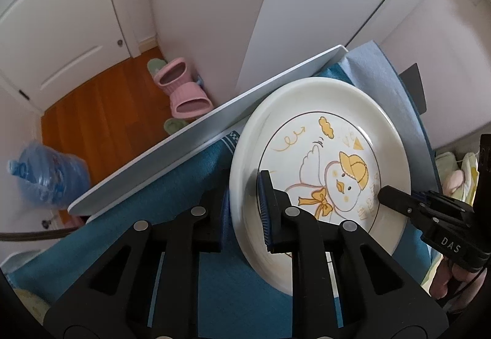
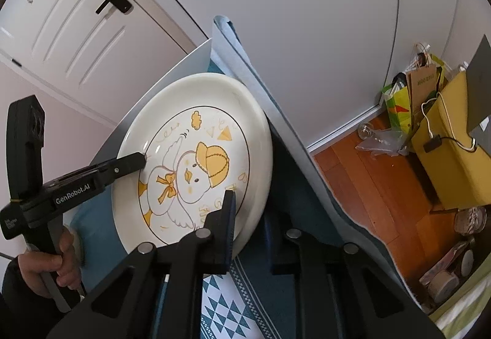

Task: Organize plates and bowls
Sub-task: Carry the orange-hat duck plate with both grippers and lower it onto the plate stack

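A white plate with a yellow-capped duck drawing is held over the table, gripped from both sides. My left gripper is shut on its left rim, one finger on the plate's face, the other behind it. My right gripper is shut on the opposite rim of the plate. Each gripper shows in the other's view: the right gripper at right, the left gripper at left.
A white table edge with a blue patterned cloth lies under the plate. On the wood floor are pink slippers, a blue water jug, and bags and a yellow box. White doors and walls stand close behind.
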Motion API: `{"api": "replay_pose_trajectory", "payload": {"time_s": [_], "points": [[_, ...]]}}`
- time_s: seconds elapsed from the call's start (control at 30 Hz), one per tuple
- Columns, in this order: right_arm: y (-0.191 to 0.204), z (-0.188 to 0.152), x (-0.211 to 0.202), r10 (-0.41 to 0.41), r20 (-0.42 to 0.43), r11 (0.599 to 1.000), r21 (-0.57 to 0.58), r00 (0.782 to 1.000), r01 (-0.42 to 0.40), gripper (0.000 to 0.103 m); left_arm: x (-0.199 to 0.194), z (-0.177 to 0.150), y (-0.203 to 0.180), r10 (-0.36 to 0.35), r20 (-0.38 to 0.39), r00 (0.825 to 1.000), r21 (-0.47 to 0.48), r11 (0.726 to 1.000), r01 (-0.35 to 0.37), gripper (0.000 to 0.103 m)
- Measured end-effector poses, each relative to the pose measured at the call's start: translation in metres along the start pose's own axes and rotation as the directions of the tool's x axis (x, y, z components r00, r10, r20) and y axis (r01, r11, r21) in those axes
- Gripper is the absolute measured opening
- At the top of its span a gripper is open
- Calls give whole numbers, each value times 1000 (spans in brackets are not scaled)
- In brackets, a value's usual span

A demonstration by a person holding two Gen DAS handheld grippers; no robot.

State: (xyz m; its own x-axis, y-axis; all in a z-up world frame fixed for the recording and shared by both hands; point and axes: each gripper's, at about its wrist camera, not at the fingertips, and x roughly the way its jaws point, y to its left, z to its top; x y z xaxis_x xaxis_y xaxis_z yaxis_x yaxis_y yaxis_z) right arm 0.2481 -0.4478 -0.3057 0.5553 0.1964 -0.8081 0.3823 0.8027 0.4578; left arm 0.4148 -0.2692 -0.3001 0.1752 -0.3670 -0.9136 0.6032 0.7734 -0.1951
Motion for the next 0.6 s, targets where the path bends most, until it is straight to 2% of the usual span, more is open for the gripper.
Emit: {"api": "replay_pose_trajectory", "payload": {"time_s": [0.3, 0.43, 0.6], "points": [[3, 5, -30, 17, 23, 998, -61, 1000, -15, 15, -49, -14, -23, 45, 66, 997, -27, 999, -43, 15], [15, 13, -61, 38, 43, 985, -171, 998, -30, 15, -91, -27, -36, 96, 121, 988, -73, 993, -87, 15], [35, 22, -94, 107, 30, 941, -325, 994, -92, 15, -150, -57, -48, 181, 190, 965, -204, 969, -141, 15]]}}
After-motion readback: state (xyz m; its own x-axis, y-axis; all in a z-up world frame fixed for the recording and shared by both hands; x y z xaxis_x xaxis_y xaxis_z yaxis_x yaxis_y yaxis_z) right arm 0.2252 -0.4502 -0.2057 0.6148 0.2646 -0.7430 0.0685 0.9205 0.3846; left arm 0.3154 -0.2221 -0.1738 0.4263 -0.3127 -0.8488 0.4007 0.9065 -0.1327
